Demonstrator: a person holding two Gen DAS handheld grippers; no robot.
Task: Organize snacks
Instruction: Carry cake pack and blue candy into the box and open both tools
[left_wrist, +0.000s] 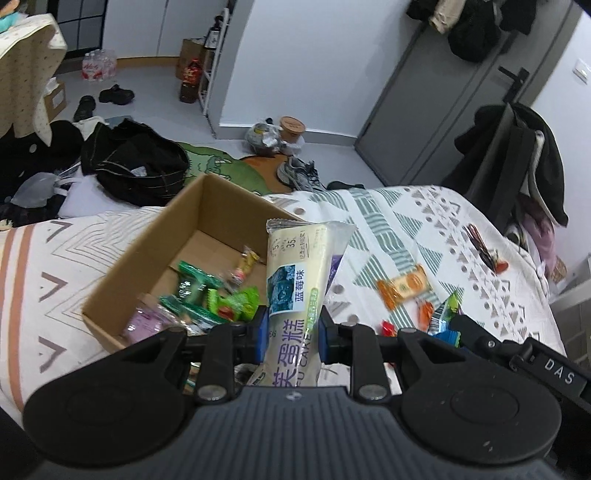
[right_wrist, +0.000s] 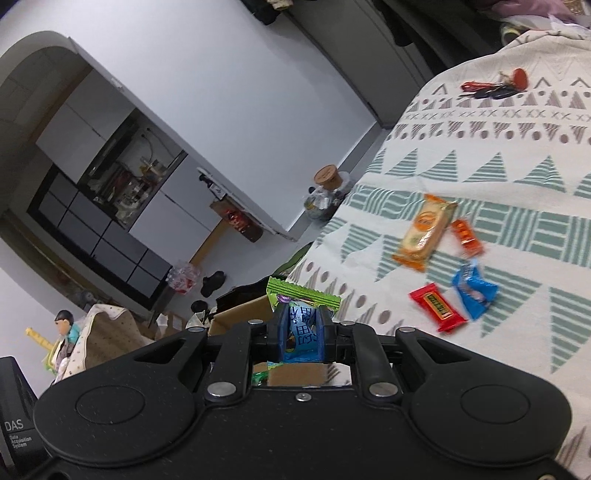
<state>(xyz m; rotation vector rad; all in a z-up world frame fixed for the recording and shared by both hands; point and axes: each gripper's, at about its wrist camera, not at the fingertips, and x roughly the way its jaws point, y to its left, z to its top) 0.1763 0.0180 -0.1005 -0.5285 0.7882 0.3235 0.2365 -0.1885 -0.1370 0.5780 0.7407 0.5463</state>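
Pads of our left gripper (left_wrist: 291, 328) clamp the cream cake packet (left_wrist: 295, 280), held above the cardboard box (left_wrist: 147, 236) rim; our right gripper (right_wrist: 302, 328) pinches a green-edged snack (right_wrist: 301, 295) near that box.

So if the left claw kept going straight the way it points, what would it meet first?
Probably the open brown cardboard box: the left claw, shut on a long cream blueberry cake packet, points over the box's right side, above the loose snacks inside. Depth is unclear, so it might pass over the rim.
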